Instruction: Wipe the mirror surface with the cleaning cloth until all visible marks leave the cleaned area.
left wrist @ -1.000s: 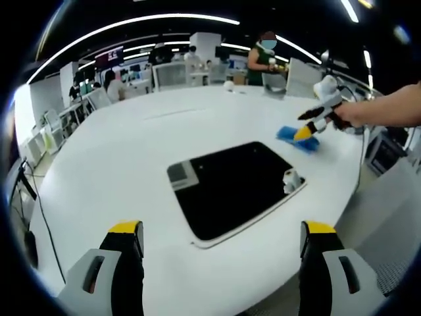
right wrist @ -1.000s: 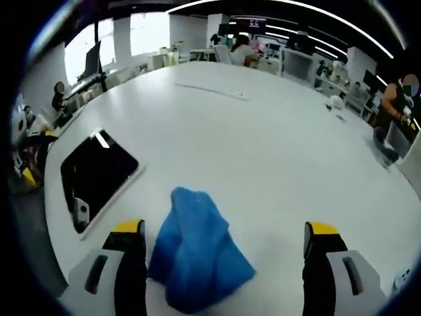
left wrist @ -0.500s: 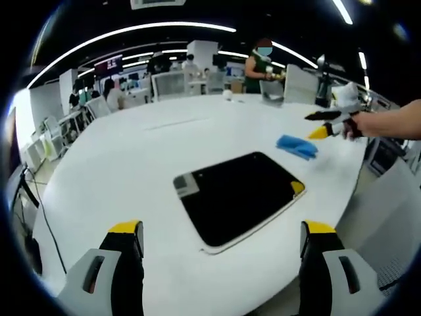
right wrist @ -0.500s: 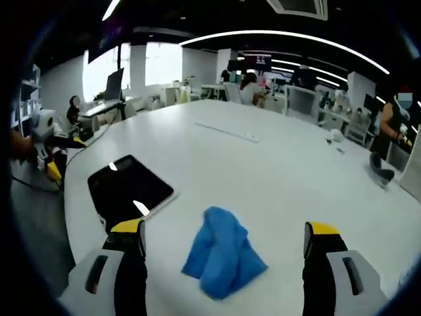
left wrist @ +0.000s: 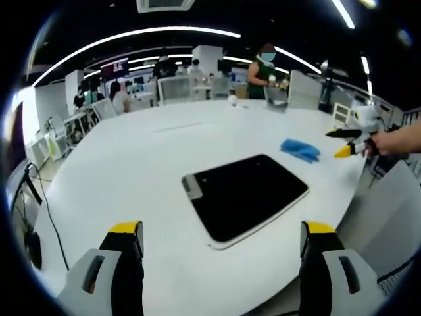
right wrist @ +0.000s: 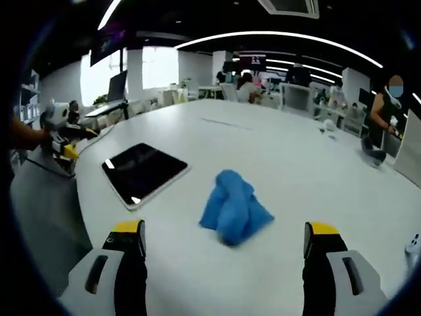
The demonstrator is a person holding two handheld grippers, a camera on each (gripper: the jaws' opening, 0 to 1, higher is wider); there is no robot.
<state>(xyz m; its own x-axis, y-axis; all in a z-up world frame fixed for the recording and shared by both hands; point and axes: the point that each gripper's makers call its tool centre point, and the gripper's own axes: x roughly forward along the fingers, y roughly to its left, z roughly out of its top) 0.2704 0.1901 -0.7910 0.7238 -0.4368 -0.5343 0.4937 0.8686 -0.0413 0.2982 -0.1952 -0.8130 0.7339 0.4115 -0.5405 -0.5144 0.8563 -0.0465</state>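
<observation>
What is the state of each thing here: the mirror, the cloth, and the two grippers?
Mirror: lying flat on the white table, nothing on it.
Cleaning cloth: crumpled in a heap on the table, apart from the mirror, not held.
Left gripper: open, empty, above the table edge.
Right gripper: open, empty, short of the cloth.

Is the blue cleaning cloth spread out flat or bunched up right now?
Bunched up. The blue cleaning cloth sits in a crumpled heap with raised folds on the white table, beside the dark rectangular mirror, not touching it.
</observation>
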